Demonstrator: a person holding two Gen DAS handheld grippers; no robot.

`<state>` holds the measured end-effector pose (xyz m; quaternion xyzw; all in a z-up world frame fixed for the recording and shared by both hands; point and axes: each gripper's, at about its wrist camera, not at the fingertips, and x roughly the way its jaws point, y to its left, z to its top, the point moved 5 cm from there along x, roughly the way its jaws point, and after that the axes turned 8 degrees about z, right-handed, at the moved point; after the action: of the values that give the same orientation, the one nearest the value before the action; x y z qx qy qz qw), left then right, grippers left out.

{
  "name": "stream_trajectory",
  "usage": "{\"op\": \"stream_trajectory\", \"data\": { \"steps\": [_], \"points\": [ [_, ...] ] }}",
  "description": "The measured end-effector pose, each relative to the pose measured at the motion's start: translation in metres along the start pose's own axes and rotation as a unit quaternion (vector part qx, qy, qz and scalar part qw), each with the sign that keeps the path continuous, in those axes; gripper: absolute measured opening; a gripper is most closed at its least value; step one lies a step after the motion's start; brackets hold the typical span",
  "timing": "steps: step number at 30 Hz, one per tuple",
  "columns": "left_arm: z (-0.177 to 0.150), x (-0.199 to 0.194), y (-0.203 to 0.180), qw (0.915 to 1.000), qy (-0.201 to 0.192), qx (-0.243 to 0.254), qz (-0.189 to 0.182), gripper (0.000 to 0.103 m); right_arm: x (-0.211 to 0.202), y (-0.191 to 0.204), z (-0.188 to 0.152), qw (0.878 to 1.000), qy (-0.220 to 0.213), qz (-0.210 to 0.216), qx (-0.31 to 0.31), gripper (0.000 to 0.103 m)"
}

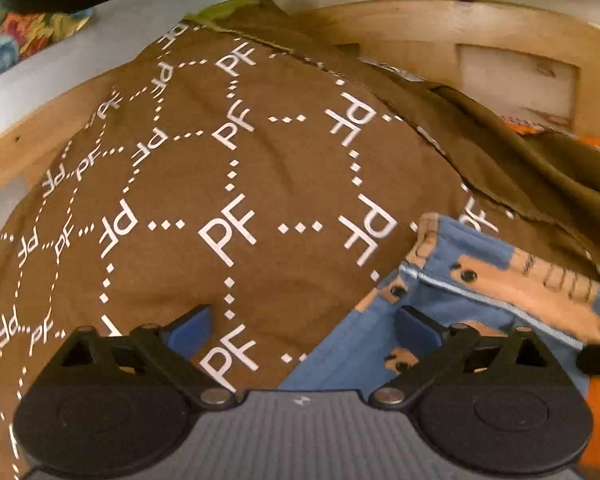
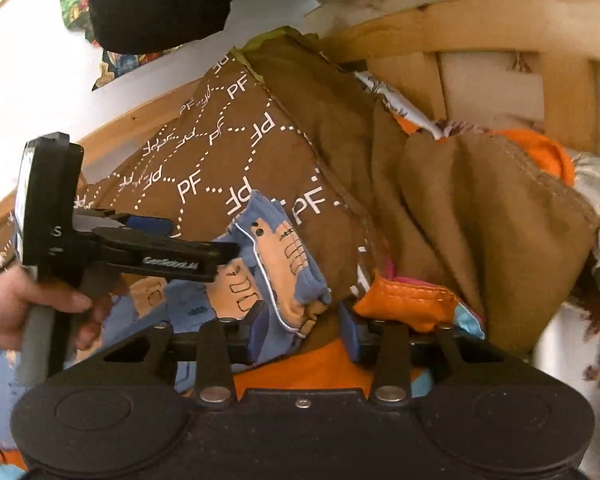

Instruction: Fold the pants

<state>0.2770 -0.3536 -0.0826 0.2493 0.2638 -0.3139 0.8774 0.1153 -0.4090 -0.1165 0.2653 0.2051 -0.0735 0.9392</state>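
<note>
Wooden bed frame (image 1: 400, 16) behind brown PF blanket (image 1: 228, 184); blue pants (image 2: 276, 264) lie on its near edge, left gripper (image 1: 304, 330) spread wide and empty, right gripper (image 2: 302, 330) half-closed around the pants' hem, grip unclear—seat the pads fully first.

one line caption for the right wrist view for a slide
Right gripper half-closed around blue patterned pants on brown PF-print fabric, left gripper alongside.

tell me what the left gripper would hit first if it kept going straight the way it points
Most likely the brown PF-printed fabric: it fills the view ahead between the open jaws of the left gripper. The blue and peach pants lie just to the right of that line, under the right-hand finger. Depth is hard to judge through the fisheye.
</note>
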Motion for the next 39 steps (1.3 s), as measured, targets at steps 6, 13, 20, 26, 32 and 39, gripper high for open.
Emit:
{"op": "stream_trajectory", "data": {
  "steps": [6,13,20,26,32,39],
  "points": [
    [0.003,-0.015,0.014,0.9993,0.025,-0.029,0.001,0.097,-0.002,-0.012,0.003,0.998,-0.026,0.020,0.061,0.024],
    [0.014,-0.039,0.036,0.9812,0.081,-0.157,-0.078,0.090,-0.008,0.022,0.001,0.996,-0.040,-0.008,-0.076,0.017],
    [0.023,-0.053,0.036,0.9462,0.136,-0.236,-0.175,0.089,-0.005,0.082,-0.017,0.941,-0.046,-0.044,-0.332,0.016],
    [0.024,-0.052,0.018,0.9422,0.160,-0.220,-0.196,0.087,0.000,0.110,-0.044,0.893,-0.036,-0.042,-0.446,0.015],
    [0.010,-0.040,0.016,0.9320,0.189,-0.241,-0.194,0.049,-0.003,0.114,-0.050,0.880,-0.034,-0.037,-0.473,0.014],
    [-0.009,-0.052,0.033,0.9163,0.168,-0.297,-0.209,0.013,-0.008,0.122,-0.052,0.874,-0.043,-0.022,-0.483,0.013]
  ]
}}
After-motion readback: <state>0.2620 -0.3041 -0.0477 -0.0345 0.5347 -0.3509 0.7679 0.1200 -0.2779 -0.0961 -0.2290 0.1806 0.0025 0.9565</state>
